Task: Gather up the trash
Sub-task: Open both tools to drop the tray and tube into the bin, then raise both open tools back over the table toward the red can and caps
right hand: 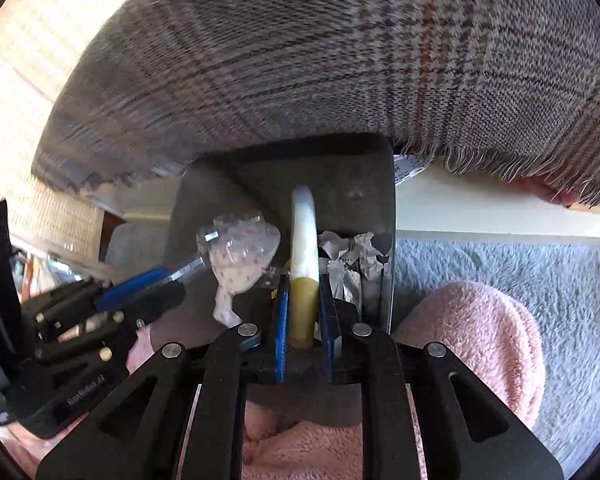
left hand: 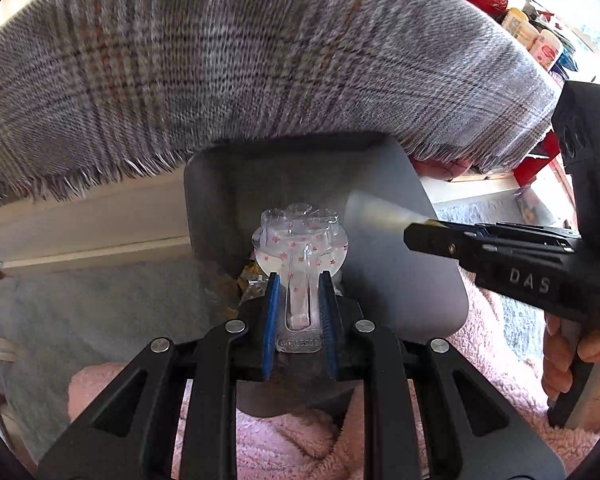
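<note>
Floor is pale blue-grey shag carpet (right hand: pixel 520 280), with pink fleece (right hand: pixel 480 340) bunched under and to the right of the right gripper. A grey plaid blanket (left hand: pixel 260 60) with a frayed fringe hangs just ahead of both grippers, its hem over the far rim of the bin. White furniture edge (left hand: pixel 92 224) runs behind, below the fringe. Cluttered shelf with red items at far upper right of the left view.

Grey plastic bin (left hand: pixel 420 280), rounded-square mouth, smooth matte walls, sits directly below and ahead of both grippers. Open room inside the mouth is tight: fringe closes the far side, and the two tools share the opening side by side.

Left gripper (left hand: pixel 299 280): blue pads clamped on the stem of a clear crinkly plastic wrapper (left hand: pixel 300 240) with pink dots, bulb end forward over the bin.

Right gripper (right hand: pixel 304 280): pads nearly together, pinching a thin curved white-to-yellow strip (right hand: pixel 304 232), edge-on, tip pointing into the bin. A hand (left hand: pixel 572 360) holds its grip at right of the left view.

Crumpled white paper (right hand: pixel 352 252) and foil scraps already lie in the bin, just right of the right gripper's tips.
</note>
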`<state>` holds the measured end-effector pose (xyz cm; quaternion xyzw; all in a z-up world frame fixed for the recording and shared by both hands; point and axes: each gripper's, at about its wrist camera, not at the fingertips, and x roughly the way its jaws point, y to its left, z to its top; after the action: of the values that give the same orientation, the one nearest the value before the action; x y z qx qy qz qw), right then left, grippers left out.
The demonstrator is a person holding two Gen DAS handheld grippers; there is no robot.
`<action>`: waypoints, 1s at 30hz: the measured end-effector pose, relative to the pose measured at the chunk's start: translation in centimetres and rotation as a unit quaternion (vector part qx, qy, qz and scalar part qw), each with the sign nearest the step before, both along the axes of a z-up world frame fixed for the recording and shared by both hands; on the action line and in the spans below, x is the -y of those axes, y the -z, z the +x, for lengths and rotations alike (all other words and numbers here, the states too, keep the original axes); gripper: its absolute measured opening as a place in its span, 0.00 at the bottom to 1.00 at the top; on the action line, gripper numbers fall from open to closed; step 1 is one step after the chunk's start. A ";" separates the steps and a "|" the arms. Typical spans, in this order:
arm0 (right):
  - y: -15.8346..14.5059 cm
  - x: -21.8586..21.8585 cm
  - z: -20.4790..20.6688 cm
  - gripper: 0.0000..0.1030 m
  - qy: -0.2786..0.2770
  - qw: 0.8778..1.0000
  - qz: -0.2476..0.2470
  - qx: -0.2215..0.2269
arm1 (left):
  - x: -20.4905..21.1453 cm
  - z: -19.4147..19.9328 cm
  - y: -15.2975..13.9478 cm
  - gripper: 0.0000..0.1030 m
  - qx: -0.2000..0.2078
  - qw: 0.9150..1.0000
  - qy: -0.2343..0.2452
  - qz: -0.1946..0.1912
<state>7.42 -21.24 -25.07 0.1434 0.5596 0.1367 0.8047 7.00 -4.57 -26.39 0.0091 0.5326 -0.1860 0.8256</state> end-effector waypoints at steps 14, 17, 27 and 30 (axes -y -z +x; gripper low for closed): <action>-2.2 2.1 0.1 0.96 0.060 0.997 0.003 0.051 | -2.3 -0.2 -2.8 0.89 0.054 0.998 -0.019 0.009; -4.2 2.6 -0.5 0.96 0.081 0.991 -0.028 0.105 | -2.9 -0.4 -4.2 0.89 0.086 0.996 -0.034 0.016; -10.8 4.5 -2.2 0.97 0.107 0.967 -0.089 0.215 | -3.2 0.2 -7.6 0.92 0.123 0.991 -0.053 0.025; -12.0 5.3 -2.1 0.97 0.111 0.966 -0.080 0.219 | -3.3 0.5 -9.0 0.92 0.122 0.991 -0.056 0.010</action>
<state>5.29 -26.57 -13.12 0.1061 0.3598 0.0294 0.9265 7.54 -1.26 -17.36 0.0096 0.4297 -0.1315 0.8933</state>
